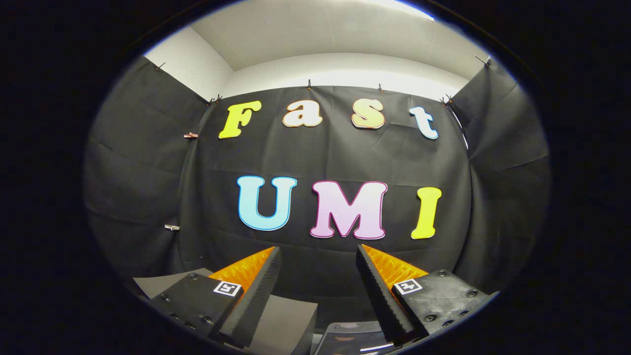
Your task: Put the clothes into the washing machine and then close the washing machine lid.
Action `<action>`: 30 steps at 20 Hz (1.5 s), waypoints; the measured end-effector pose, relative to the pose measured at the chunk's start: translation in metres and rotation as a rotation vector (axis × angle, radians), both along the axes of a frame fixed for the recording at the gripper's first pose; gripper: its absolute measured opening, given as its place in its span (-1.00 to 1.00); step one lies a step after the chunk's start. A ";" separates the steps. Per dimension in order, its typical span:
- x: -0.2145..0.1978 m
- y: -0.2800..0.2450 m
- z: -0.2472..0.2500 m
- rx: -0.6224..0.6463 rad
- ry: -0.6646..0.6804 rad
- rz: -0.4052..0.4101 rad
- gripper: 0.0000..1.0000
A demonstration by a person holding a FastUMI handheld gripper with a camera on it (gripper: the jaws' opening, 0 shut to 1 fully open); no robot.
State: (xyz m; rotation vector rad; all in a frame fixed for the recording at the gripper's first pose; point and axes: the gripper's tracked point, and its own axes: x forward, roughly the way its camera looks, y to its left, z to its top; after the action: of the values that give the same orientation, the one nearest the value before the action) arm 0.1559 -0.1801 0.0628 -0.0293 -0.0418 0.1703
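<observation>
Between and below the two black, orange-backed fingers (256, 291) of the gripper (318, 256), which stand wide apart and hold nothing, a dark rounded edge with a pale glint (352, 340) peeks up. It may be the washing machine, though I cannot tell. If so, it lies downward from the level-pointing claw. Grey flat panels (288, 323) sit just beside it; black cloth wall (320, 158) beyond. Clothes unsighted.

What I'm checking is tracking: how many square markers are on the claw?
2: one on each finger of the open claw, the left marker and the right marker. More may be hidden on its other faces.
</observation>
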 end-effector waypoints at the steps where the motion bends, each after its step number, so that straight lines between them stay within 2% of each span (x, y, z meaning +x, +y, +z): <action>1: -0.004 -0.001 0.003 -0.009 -0.003 -0.009 0.96; 13: -0.011 -0.004 -0.016 0.008 0.082 -0.033 0.97; 30: -0.021 -0.008 -0.009 -0.015 0.075 -0.018 0.97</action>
State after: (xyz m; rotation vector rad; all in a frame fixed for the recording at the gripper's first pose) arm 0.1346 -0.1878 0.0533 -0.0379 0.0350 0.1537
